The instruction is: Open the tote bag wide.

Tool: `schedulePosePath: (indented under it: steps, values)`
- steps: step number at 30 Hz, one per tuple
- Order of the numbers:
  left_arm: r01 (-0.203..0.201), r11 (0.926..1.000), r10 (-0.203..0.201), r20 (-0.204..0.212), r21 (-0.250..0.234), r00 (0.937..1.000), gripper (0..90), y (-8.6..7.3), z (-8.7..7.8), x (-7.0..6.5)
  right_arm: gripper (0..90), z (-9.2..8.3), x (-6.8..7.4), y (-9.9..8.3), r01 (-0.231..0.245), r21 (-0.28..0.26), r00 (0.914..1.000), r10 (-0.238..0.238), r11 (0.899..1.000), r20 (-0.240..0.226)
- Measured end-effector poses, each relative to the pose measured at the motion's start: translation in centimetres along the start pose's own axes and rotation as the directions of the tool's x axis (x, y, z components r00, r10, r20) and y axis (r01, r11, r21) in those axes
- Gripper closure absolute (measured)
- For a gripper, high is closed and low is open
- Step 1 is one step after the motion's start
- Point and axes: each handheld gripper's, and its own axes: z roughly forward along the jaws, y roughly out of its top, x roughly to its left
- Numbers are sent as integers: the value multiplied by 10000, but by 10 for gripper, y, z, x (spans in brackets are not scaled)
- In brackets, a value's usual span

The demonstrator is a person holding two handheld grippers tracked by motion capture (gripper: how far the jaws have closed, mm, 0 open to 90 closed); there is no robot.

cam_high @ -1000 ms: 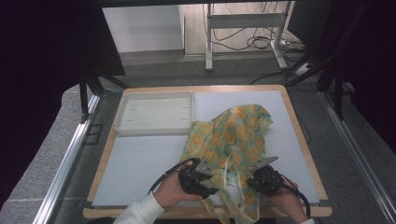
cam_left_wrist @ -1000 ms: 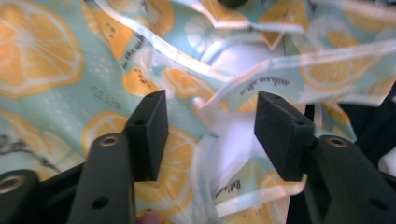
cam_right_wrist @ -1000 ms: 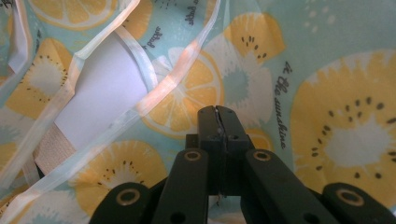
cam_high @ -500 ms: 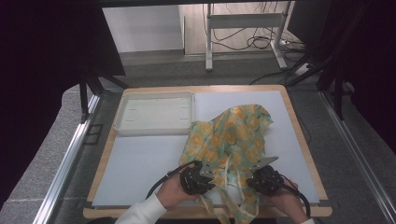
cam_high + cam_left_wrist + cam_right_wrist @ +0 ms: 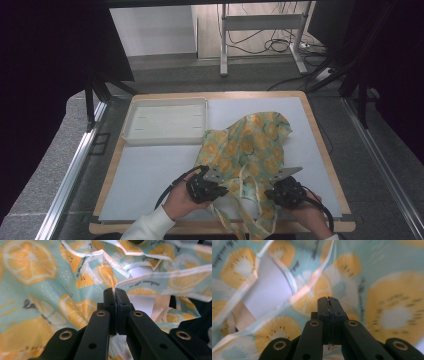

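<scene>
The lemon-print cloth bag (image 5: 250, 145) lies crumpled at the lower centre-right of the white surface (image 5: 150, 170). The left tool (image 5: 115, 293) has just closed and now pinches the bag's fabric edge. The right tool (image 5: 328, 301) is clamped tight on the cloth too.

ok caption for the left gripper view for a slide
Left gripper shut on a fold of the lemon-print cloth bag, its jaws having just closed.
</scene>
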Motion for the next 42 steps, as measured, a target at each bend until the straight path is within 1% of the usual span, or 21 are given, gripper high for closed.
schedulePosePath:
  steps: [2,3,4,6,9,12,14,16,17,19,23,27,32,33,34,36,37,38,39,41,42]
  values:
    - [147,9998,-148,-69,-126,9999,898,-2,-1,2,867,-9,-2,0,-84,-329,9999,81,9994,-113]
    - [125,9999,-126,-101,-86,9999,898,-2,-3,3,852,-14,-2,0,-113,-437,9998,106,9990,-159]
    - [233,9995,-236,-121,-193,9996,898,-3,-4,3,834,-18,-2,-1,-94,-530,9998,85,9986,-175]
    - [262,9994,-266,-182,-226,9995,898,-5,-7,6,801,-24,-2,-5,-94,-696,9996,75,9975,-288]
    - [526,9976,-537,-223,-457,9983,899,-7,-13,10,721,-31,-1,-13,-138,-792,9991,106,9968,-406]
    - [798,9948,-817,-277,-640,9963,900,-9,-19,15,627,-36,3,-21,-19,-946,9985,-33,9955,-551]
    - [993,9919,-1018,-285,-788,9944,900,-10,-22,19,568,-41,7,-25,158,-1090,9971,-238,9939,-728]
    - [1134,9899,-1167,-343,-850,9926,900,-11,-25,22,542,-44,10,-26,275,-1192,9955,-381,9925,-873]
    - [1177,9893,-1212,-370,-863,9919,900,-12,-25,24,528,-46,11,-27,381,-1208,9938,-502,9919,-992]
    - [1263,9881,-1303,-409,-881,9906,900,-12,-26,26,505,-48,15,-27,589,-1138,9915,-713,9918,-1089]
    - [1354,9870,-1393,-409,-867,9894,900,-13,-26,27,481,-51,21,-27,993,-934,9833,-1120,9907,-1431]
    - [1401,9864,-1438,-380,-864,9889,900,-13,-26,29,457,-49,29,-27,1302,-803,9758,-1421,9882,-1662]
    - [1465,9858,-1497,-334,-816,9882,900,-13,-24,30,444,-37,46,-18,1978,-616,9586,-2062,9783,-1965]
    - [1469,9860,-1499,-332,-791,9881,900,-12,-25,31,444,-35,48,-16,2134,-575,9540,-2207,9753,-2029]
    - [1467,9860,-1496,-316,-791,9882,900,-12,-25,31,467,-33,50,-15,2264,-554,9497,-2330,9725,-2092]
    - [1459,9862,-1486,-306,-784,9884,900,-12,-25,31,599,-30,52,-14,2303,-457,9483,-2348,9720,-2137]
    - [1454,9862,-1482,-308,-791,9885,900,-12,-25,31,669,-28,52,-13,2249,-404,9482,-2282,9735,-2208]
    - [1490,9852,-1520,-298,-848,9879,900,-12,-25,31,738,-27,50,-13,2166,-352,9497,-2190,9756,-2240]
    - [1501,9850,-1532,-306,-856,9877,900,-13,-25,31,795,-27,48,-13,2080,-292,9530,-2093,9777,-2192]
    - [1524,9842,-1554,-275,-900,9875,900,-13,-26,32,858,-28,43,-14,1810,-235,9644,-1821,9832,-1919]
    - [1525,9839,-1556,-272,-934,9874,900,-13,-26,32,871,-28,41,-14,1682,-251,9697,-1700,9854,-1757]
